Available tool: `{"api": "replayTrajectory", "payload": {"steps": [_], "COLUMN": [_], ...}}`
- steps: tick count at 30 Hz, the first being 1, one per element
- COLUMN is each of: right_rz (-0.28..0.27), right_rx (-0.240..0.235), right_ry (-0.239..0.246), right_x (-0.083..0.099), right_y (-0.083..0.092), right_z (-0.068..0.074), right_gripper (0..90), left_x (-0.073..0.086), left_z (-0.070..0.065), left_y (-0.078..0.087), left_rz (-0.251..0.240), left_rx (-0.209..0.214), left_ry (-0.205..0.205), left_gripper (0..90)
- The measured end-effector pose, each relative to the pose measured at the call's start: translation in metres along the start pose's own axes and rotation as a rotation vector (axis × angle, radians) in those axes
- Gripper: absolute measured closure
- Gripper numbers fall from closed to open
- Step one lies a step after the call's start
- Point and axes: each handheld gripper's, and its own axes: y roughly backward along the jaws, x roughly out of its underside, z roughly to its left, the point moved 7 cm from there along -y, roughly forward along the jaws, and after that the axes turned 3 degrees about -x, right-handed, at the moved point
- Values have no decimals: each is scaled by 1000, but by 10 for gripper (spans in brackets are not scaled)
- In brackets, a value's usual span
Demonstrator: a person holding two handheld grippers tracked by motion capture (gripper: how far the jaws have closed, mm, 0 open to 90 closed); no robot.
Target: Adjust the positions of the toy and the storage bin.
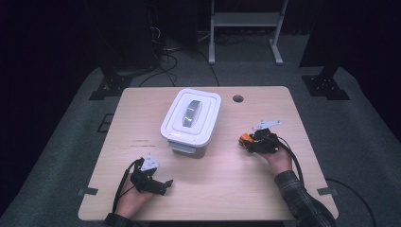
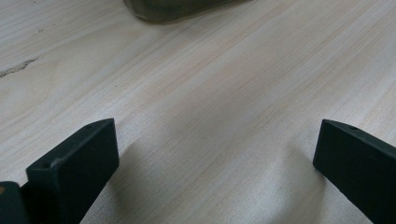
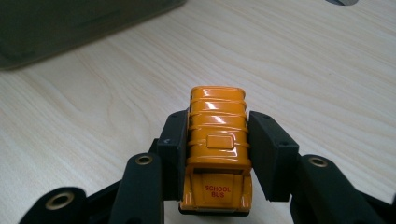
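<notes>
An orange toy school bus (image 3: 217, 140) sits between the jaws of my right gripper (image 3: 217, 144), which is shut on its two sides; "SCHOOL BUS" reads on the end nearest the camera. In the high view the right gripper (image 1: 250, 140) holds the bus (image 1: 244, 138) low over the table, right of a white lidded box (image 1: 191, 119). My left gripper (image 1: 166, 185) rests near the table's front left edge. Its jaws stand wide apart in the left gripper view, and my left gripper (image 2: 215, 154) has only bare wood between them.
The wooden table (image 1: 222, 189) has a round cable hole (image 1: 238, 99) near its far edge. The white box has a grey handle (image 1: 190, 112) on its lid and a latch at its front. A metal stand (image 1: 246, 28) and cables are on the floor beyond.
</notes>
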Motion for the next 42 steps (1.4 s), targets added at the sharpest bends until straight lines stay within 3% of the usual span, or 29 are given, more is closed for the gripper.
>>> {"api": "replayTrajectory", "payload": {"steps": [26, 42], "right_rz": [-8, 13], "right_rx": [37, 68], "right_ry": [-26, -51], "right_x": [29, 67], "right_y": [46, 76], "right_z": [-20, -34], "right_gripper": [585, 585], "left_x": [0, 0], "left_z": [0, 0], "left_y": [0, 0], "left_rz": [1, 1], "left_rx": [0, 0], "left_ry": [0, 1], "left_gripper": [0, 0]}}
